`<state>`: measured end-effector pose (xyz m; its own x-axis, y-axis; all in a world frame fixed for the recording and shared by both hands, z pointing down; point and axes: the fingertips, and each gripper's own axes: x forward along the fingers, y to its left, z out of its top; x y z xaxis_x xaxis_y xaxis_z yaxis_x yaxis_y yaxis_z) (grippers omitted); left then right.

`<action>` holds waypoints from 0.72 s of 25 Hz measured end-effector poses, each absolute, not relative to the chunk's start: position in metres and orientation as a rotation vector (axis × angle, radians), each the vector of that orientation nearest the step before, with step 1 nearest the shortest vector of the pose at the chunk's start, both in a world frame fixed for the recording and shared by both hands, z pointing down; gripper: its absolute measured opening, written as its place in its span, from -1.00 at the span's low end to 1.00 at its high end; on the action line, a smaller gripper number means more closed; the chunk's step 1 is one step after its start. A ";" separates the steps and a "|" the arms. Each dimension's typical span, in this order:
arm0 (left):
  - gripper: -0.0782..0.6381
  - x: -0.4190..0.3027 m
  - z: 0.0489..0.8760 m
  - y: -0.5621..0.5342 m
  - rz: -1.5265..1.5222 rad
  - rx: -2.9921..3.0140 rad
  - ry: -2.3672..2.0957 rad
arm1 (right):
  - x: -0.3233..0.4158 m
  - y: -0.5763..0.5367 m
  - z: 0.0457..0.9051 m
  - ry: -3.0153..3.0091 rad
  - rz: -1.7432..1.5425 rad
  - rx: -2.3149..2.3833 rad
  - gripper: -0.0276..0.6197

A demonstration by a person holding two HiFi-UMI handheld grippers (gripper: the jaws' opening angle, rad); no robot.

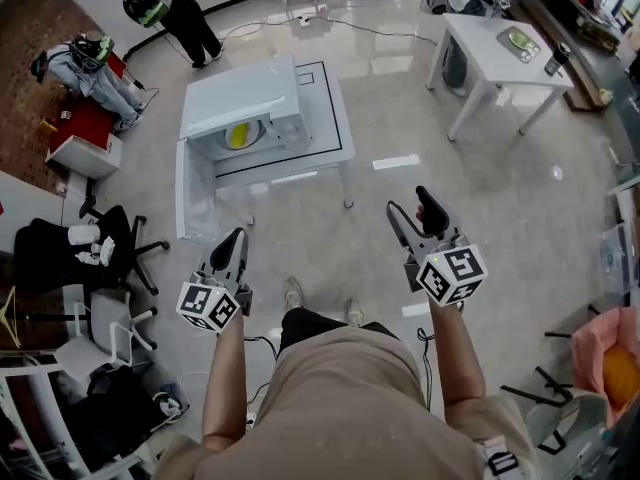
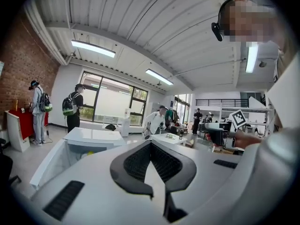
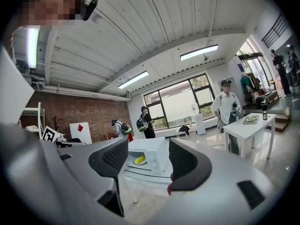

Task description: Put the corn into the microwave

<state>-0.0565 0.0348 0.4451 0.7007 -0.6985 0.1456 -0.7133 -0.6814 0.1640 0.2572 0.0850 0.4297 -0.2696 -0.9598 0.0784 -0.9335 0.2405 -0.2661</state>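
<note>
Already the corn [image 1: 240, 136] is seen lying on a plate [image 3: 139, 162] inside the open microwave [image 1: 250, 98], which is set on a white surface [image 1: 338, 138]. Well back from it, the left claw [image 1: 238, 236] is held pinched together and empty, and the right claw [image 1: 410, 203] is held wide, with nothing gripped.

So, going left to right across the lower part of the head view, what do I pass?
Black office chair → left hand-held gripper → shoes → right hand-held gripper → pink bag.
</note>
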 end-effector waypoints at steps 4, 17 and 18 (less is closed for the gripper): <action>-0.77 -0.069 0.452 0.045 0.052 2.662 -1.117 | 0.262 0.108 0.435 2.376 -0.406 -1.876 -0.05; -0.77 -0.086 0.483 0.048 0.113 2.621 -1.032 | 0.257 0.147 0.463 2.267 -0.524 -1.973 -0.09; -0.77 -0.086 0.489 0.049 0.125 2.615 -1.020 | 0.256 0.149 0.467 2.279 -0.510 -2.020 -0.19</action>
<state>-0.0860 0.0493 0.4891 0.7396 -0.6429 0.1990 -0.6720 -0.6890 0.2716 0.2558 0.1490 0.4673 -0.1432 -0.9739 0.1763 -0.9562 0.0901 -0.2786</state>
